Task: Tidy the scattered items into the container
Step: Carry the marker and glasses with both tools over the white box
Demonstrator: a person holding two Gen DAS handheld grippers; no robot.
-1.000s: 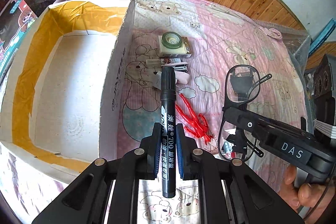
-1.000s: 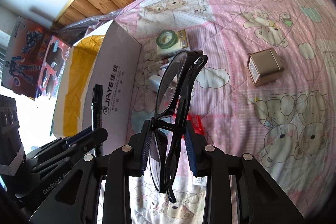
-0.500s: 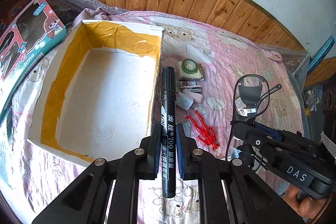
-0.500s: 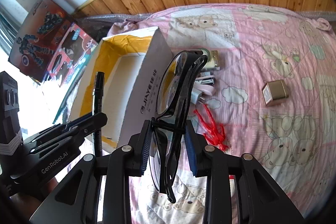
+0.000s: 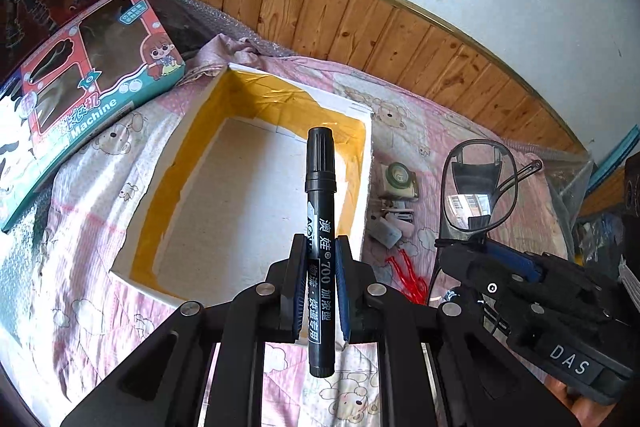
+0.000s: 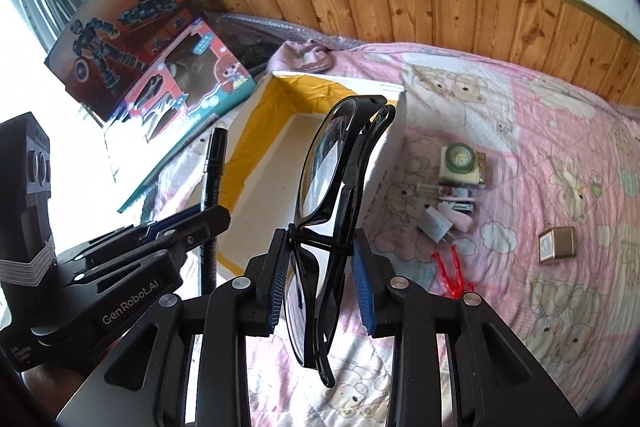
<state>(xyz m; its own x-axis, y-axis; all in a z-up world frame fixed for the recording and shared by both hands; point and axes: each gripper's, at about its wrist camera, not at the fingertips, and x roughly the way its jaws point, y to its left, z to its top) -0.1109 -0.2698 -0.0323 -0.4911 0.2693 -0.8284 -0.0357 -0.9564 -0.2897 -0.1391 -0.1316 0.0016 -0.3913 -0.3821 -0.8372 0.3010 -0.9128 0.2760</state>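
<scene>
White box (image 5: 256,195) bare inside; left tool (image 5: 320,267) clamping marker (image 5: 320,187), right tool (image 6: 322,263) clamping glasses (image 6: 340,163).

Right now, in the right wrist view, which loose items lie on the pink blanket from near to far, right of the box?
Red plastic clip → white plug adapter → green tape roll.

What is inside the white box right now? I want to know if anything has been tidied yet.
Nothing shows on the white box floor; the marker hides a strip of it.
</scene>
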